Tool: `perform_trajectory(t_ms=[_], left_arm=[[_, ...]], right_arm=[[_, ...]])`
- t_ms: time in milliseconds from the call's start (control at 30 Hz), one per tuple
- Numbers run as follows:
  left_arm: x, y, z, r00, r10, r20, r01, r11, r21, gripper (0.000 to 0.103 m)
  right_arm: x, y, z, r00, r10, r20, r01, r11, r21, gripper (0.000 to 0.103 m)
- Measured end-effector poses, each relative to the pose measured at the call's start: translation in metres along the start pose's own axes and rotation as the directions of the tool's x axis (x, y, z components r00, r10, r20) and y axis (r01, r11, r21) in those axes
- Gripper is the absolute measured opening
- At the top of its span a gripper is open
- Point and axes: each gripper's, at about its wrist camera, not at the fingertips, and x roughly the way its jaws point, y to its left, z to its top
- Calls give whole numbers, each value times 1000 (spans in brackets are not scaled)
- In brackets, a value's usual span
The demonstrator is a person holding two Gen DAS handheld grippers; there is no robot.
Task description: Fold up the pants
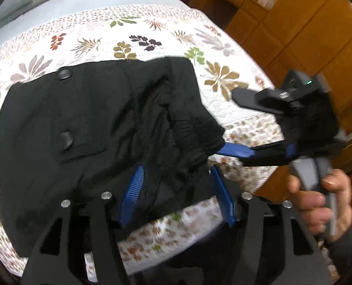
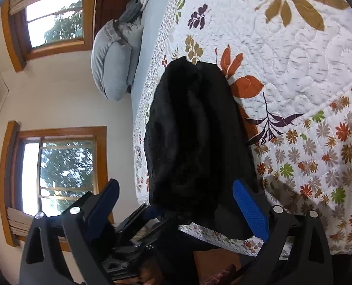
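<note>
Black pants (image 1: pixel 92 130) lie folded into a thick bundle on a floral quilt (image 1: pixel 140 35) near the bed's front edge, two buttons showing on top. My left gripper (image 1: pixel 176 190) is open; its blue pads (image 1: pixel 130 194) stand apart with the bundle's near hem loose between them. My right gripper (image 1: pixel 232 123) comes in from the right, jaws wide open, its lower blue finger (image 1: pixel 237 152) reaching under the bundle's right corner. In the right wrist view, rolled on its side, the pants (image 2: pixel 194 130) fill the space ahead of the open right gripper (image 2: pixel 176 204), untouched by either pad.
A hand (image 1: pixel 318 201) holds the right gripper's handle. Wooden cabinets (image 1: pixel 306 23) stand to the right of the bed. Grey pillows (image 2: pixel 114 64) and bundled clothes lie at the bed's head. Two windows (image 2: pixel 64 166) sit in the far wall. The quilt's edge (image 2: pixel 223 235) drops off just below the pants.
</note>
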Motion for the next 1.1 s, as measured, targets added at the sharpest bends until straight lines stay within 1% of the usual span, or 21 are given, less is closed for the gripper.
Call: perform_trajectory(t_ms=[67,133,200,267,400,433,500,533,567,600,633,667,700,767,833,867,900,967,1033,1067,1100], left_arm=[[-16,6,-5,1000,16,22,-16,1000,-3,62],[-38,20,-12,998,32,45,-32,999,-17,64],[-57,39,-19,996,54,75,-50,998,-48,71],[-70,58,-25,993,69,93,-62,995,-75,75],[-83,97,-24,984,118,132,-99,985,-141,77],[-83,104,-23,983,124,138,-102,983,-154,78],[-79,123,-21,984,128,128,-101,975,-200,77],[-74,135,-19,986,118,114,-89,968,-236,75],[-69,143,-18,988,117,102,-88,963,-255,69],[-62,150,-18,988,137,78,-111,957,-267,57],[-54,157,-18,983,179,40,-161,948,-275,51],[-50,164,-18,980,197,22,-183,940,-288,39],[-48,170,-19,979,202,15,-188,934,-303,29],[-46,183,-20,978,209,7,-195,924,-330,17],[-45,190,-21,985,172,1,-161,923,-349,18],[-44,189,-21,987,162,3,-151,927,-344,21],[-43,187,-22,988,156,5,-145,932,-333,24],[-43,182,-23,987,158,12,-147,941,-304,28],[-46,182,-24,991,129,23,-116,945,-305,38],[-50,182,-24,995,97,37,-80,945,-316,52],[-54,182,-23,996,81,48,-61,945,-322,67]], right_arm=[[-2,8,-1,999,-35,16,35,999,-21,97],[-2,17,-3,997,-64,40,66,997,-48,98],[-3,22,-7,995,-87,50,90,994,-57,98],[2,26,-11,993,-104,51,107,992,-64,97],[16,41,-20,989,-130,74,136,987,-90,96],[21,44,-22,987,-143,79,151,984,-99,93],[27,45,-25,973,-206,103,216,972,-90,85],[30,45,-25,970,-216,108,226,970,-88,78],[31,44,-26,967,-223,121,234,968,-93,66],[31,46,-28,966,-224,129,236,967,-93,59],[31,47,-30,967,-213,136,226,970,-88,48],[29,47,-33,971,-188,147,201,977,-77,42],[28,47,-35,971,-175,160,189,979,-72,41],[26,43,-40,967,-187,175,199,978,-54,39],[27,30,-41,955,-239,178,246,969,-20,36],[29,20,-40,948,-269,173,271,962,8,36],[30,11,-40,943,-287,167,286,958,32,32],[30,9,-44,936,-309,169,308,951,31,33],[30,20,-46,926,-340,163,346,938,-7,36],[30,25,-47,924,-348,159,356,934,-23,38],[25,35,-48,916,-368,161,379,924,-49,38]])
